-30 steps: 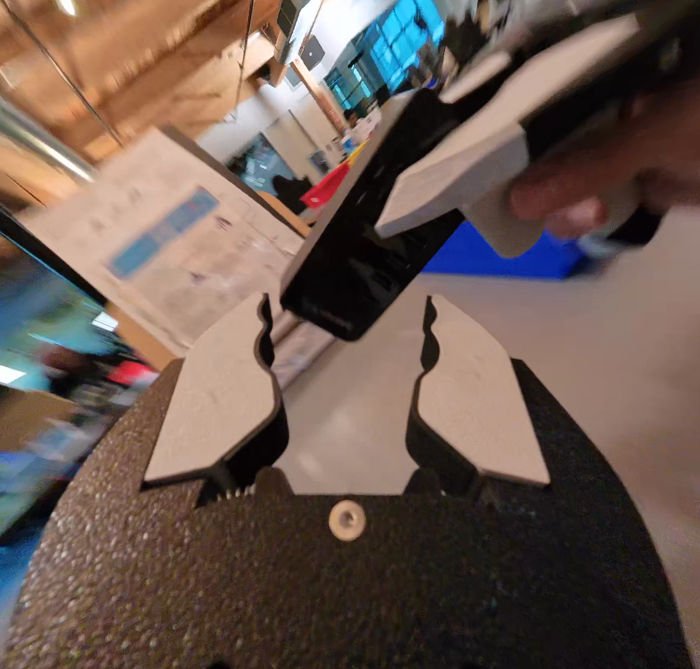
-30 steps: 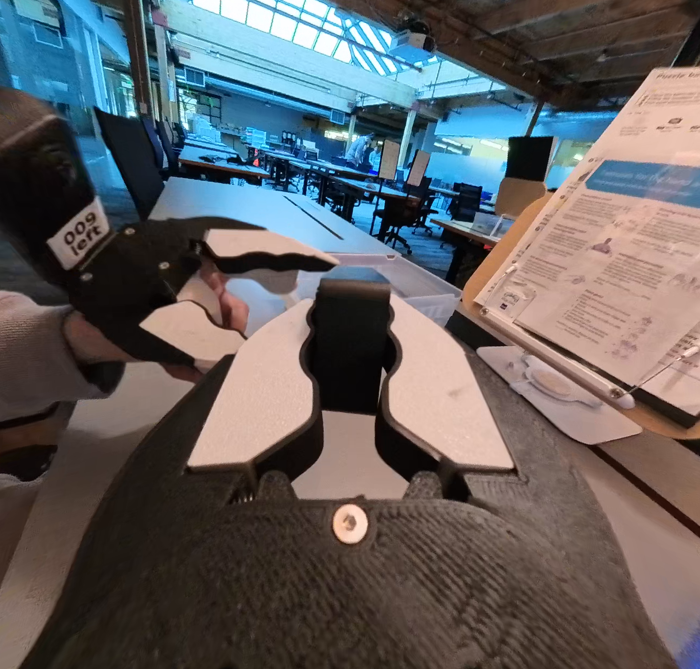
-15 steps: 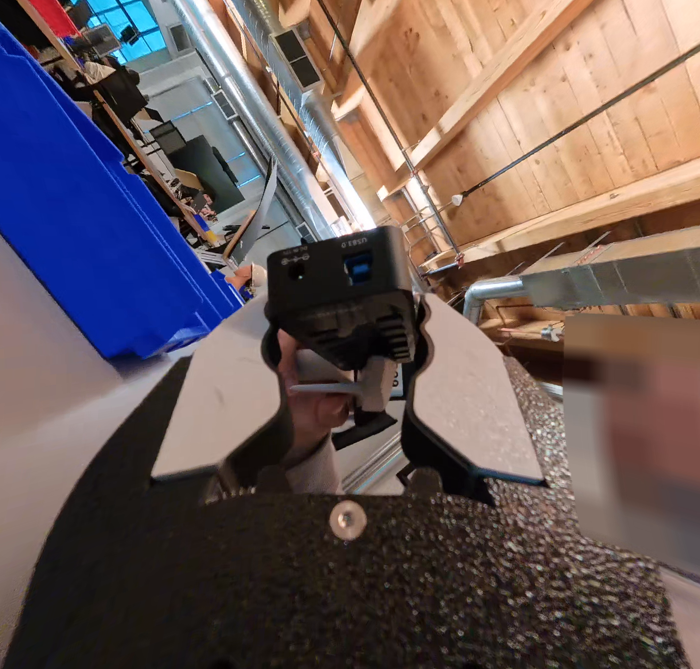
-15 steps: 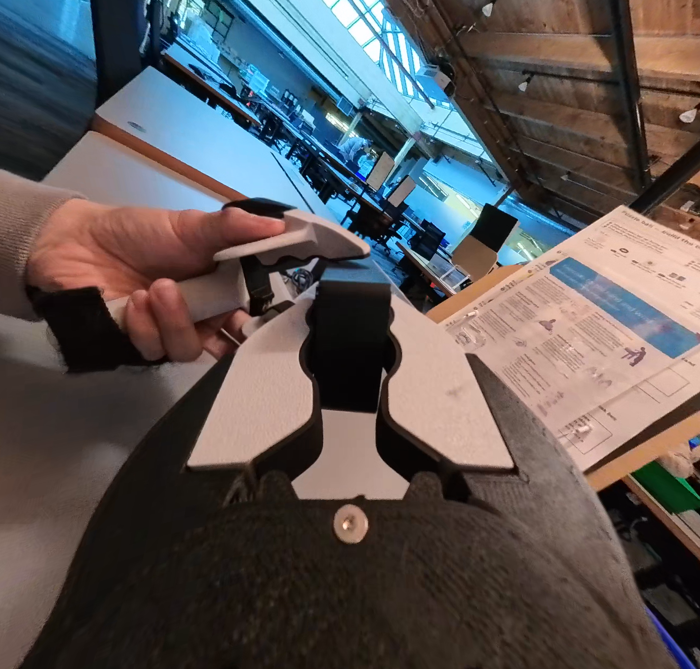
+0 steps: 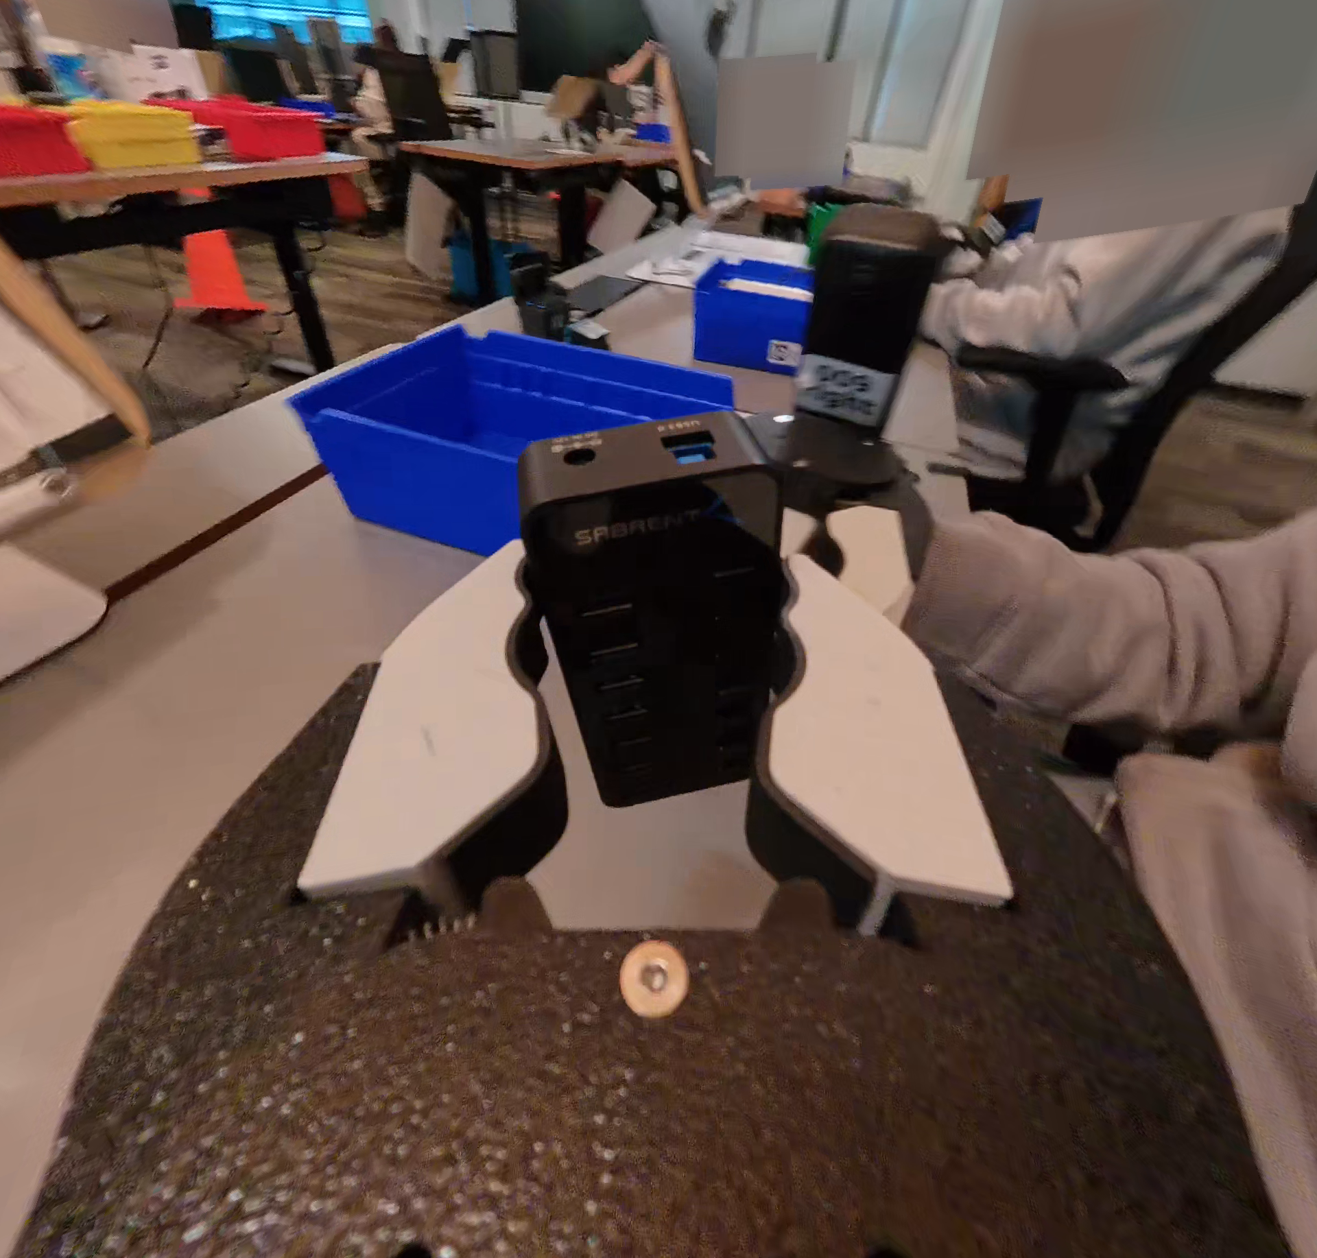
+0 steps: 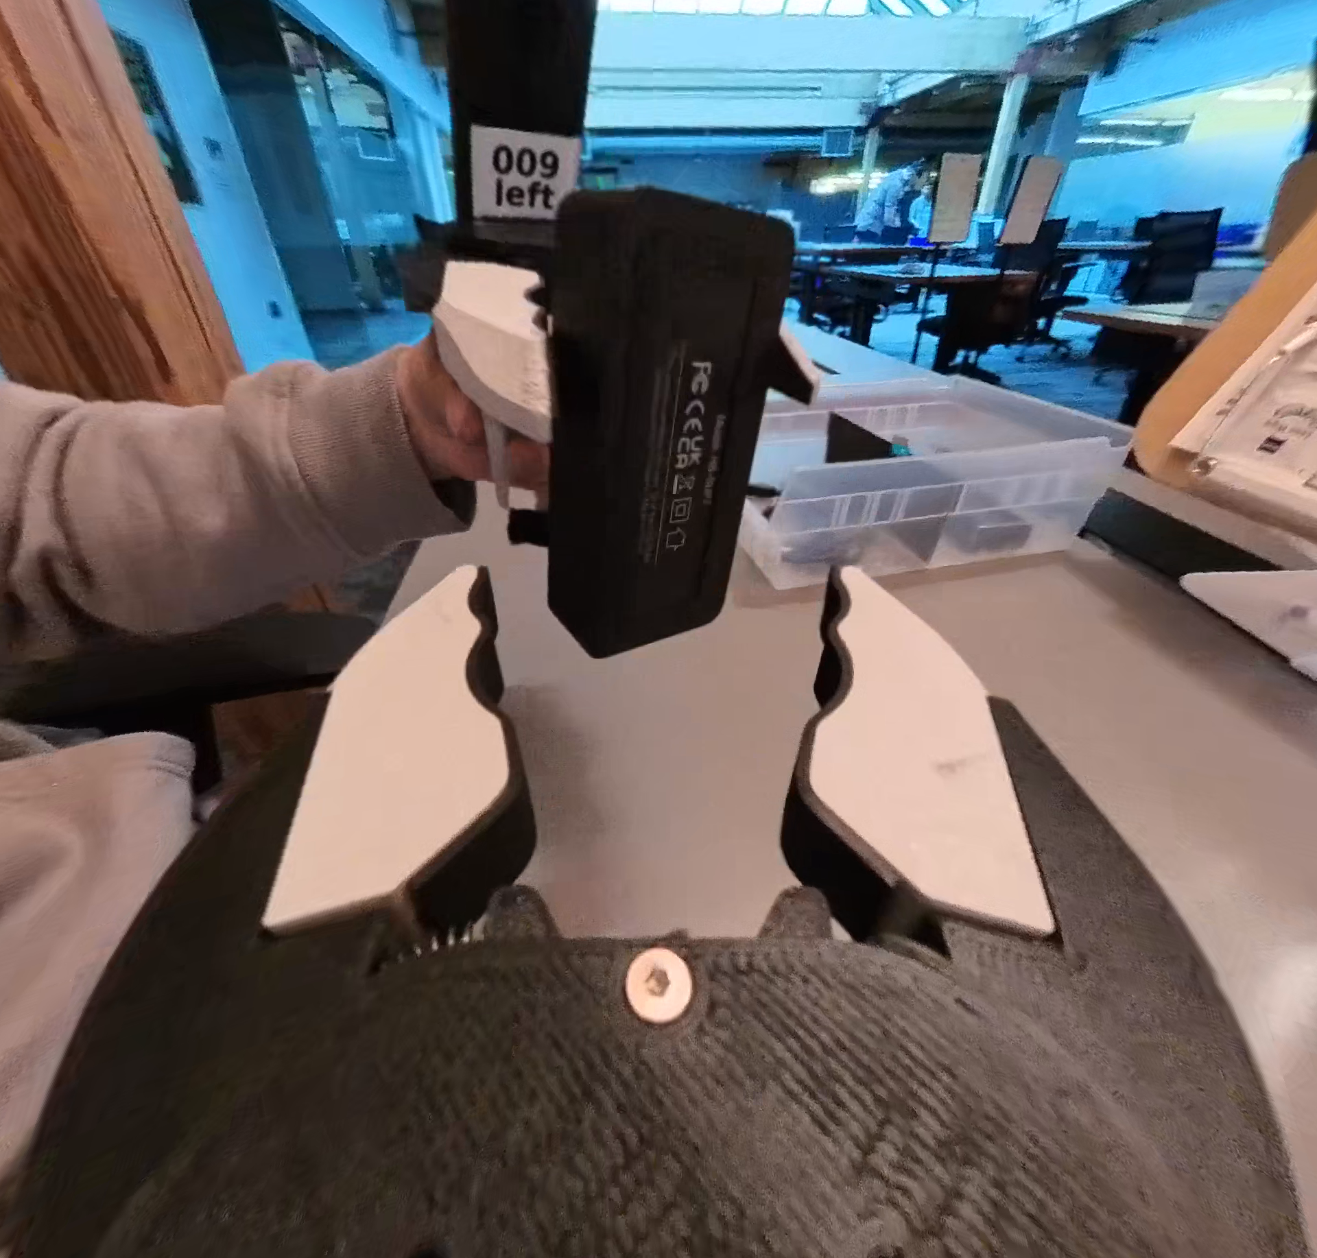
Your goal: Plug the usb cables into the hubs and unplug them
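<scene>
Nearest in my left wrist view: the left gripper, jaws closed tight on the black hub. The white fingers press both long sides of the hub at about its middle. The hub stands nearly upright between them, glossy port face toward my camera, rows of slots running down it. Its top end carries a round socket and a blue port. The hub is lifted clear of the grey counter.

Just right of the hub and a little behind it, the right gripper faces back at me, with a grey sleeve leading off it. Behind the hub a blue bin sits on the counter. Farther back, a second blue bin; well beyond it and to the left, red and yellow bins on another desk.

Right wrist view, near first: my right gripper has its jaws spread wide, holding nothing. The hub hangs just ahead of the fingertips, not touching them, its matte back toward this camera and its lower end tilted slightly right. The left gripper clamps it from behind, held by a hand. Right of the hub and beyond it, a clear compartment tray rests on the counter. Farther right, a board with papers leans at the edge. I see no cable in either view.
</scene>
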Demonstrator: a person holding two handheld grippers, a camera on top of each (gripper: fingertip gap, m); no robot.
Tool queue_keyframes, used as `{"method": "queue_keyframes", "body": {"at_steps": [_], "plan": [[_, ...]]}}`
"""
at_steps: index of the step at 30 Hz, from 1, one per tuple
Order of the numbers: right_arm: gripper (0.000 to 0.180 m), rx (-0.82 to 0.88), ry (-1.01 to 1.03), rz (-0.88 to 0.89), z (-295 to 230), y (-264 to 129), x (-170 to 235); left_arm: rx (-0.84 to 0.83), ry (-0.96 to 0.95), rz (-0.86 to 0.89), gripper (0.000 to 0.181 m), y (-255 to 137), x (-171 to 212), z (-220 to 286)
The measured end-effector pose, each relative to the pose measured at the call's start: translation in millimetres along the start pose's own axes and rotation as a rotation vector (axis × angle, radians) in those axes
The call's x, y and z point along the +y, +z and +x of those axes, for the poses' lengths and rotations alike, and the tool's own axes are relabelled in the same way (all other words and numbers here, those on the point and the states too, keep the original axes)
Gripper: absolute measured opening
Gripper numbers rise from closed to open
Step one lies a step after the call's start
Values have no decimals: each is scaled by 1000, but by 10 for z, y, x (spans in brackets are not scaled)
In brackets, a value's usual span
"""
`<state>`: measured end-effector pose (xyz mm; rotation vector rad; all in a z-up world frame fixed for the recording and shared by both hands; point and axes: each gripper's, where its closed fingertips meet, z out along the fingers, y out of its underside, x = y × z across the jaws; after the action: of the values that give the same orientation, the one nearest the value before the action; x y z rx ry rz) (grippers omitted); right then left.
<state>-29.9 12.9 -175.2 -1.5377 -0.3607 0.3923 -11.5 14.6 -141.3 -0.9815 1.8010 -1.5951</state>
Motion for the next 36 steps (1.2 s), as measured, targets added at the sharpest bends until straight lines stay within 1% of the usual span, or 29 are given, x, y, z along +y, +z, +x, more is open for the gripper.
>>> {"method": "queue_keyframes", "body": {"at_steps": [2,4,5,7,8,10,11,13,14,17,20,23,24,25,26,29,32,36], "plan": [[90,-98,45,21,-114,37,18,95,59,-3,62,50,-61,175],[90,-171,45,53,-234,40,-27,198,111,12,61,85,-97,344],[85,-205,22,69,-299,30,-52,235,130,15,62,99,-95,400],[63,-209,-37,57,-334,38,-45,284,159,11,62,129,-53,473],[61,-201,-61,21,-326,46,0,297,166,8,62,144,-28,496],[61,-192,-86,-58,-295,59,92,281,198,-6,62,171,38,488],[61,-148,-108,-70,-221,63,108,252,204,-17,61,177,68,453],[61,-71,-142,-62,-94,57,99,141,200,-22,59,165,83,321],[61,-53,-151,-66,-55,55,107,92,206,-17,64,143,76,265],[61,-13,-200,-86,31,61,153,34,271,-76,85,54,89,218],[61,-3,-222,-123,54,116,244,9,379,-155,87,4,64,225],[61,-4,-242,-150,56,158,305,7,432,-253,86,2,45,248],[61,-4,-239,-145,53,163,298,-10,454,-291,82,4,57,222],[61,-13,-233,-145,34,169,296,-24,469,-343,68,2,97,188],[60,-8,-238,-144,37,164,294,-43,478,-389,61,3,134,146],[60,7,-255,-181,77,149,361,-45,462,-467,61,15,217,107],[60,6,-249,-187,82,158,395,-37,480,-481,60,45,246,112],[60,-52,-171,-131,24,140,368,7,442,-423,60,113,222,176]]}}
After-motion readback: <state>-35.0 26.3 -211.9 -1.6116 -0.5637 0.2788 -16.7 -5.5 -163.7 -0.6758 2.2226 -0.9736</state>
